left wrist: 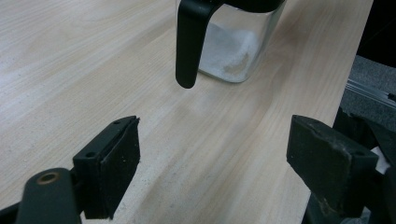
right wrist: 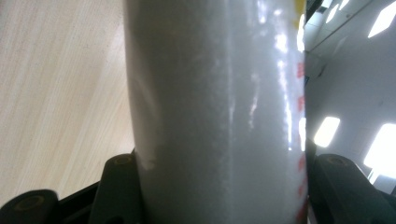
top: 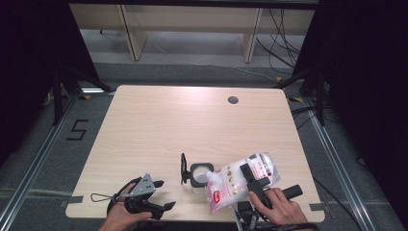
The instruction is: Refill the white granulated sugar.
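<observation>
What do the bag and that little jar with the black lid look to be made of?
The bag looks like thin glossy plastic film: it shines, wrinkles, and white grains show through. The jar seems clear glass or hard plastic, see-through with white powder inside; its lid looks like matte black plastic.

The high view looks forward and down over the table (top: 159, 120). The left gripper view sits low, facing the glass jar (left wrist: 233, 51) at 12 o'clock; both share it. The right gripper view presses against the bag (right wrist: 219, 112).
</observation>
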`<action>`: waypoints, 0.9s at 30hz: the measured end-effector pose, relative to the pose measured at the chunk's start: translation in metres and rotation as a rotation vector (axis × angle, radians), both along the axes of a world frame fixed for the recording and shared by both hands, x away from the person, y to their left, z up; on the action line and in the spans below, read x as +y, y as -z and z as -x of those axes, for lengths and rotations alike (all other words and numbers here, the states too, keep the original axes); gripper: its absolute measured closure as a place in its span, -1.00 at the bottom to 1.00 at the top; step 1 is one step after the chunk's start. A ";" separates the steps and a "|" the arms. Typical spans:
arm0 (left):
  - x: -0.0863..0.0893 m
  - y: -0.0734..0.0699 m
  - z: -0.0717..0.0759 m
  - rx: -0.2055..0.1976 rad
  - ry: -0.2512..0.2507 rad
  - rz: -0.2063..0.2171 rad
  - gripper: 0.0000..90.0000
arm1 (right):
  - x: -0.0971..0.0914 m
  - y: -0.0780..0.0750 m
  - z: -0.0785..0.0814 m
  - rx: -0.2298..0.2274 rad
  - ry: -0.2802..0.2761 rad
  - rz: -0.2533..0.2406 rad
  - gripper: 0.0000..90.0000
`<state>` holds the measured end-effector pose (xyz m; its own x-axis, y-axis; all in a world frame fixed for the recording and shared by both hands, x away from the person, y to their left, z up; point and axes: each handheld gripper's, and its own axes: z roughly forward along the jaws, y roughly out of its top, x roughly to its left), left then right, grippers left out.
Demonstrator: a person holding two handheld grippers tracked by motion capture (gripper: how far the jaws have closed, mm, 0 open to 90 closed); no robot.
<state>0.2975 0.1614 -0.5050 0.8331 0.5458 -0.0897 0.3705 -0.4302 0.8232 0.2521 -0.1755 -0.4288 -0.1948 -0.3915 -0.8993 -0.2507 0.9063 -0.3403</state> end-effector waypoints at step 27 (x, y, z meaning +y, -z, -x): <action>-0.001 0.001 0.001 0.013 -0.019 0.026 -0.63 | -0.003 0.005 0.001 0.015 0.040 -0.072 0.08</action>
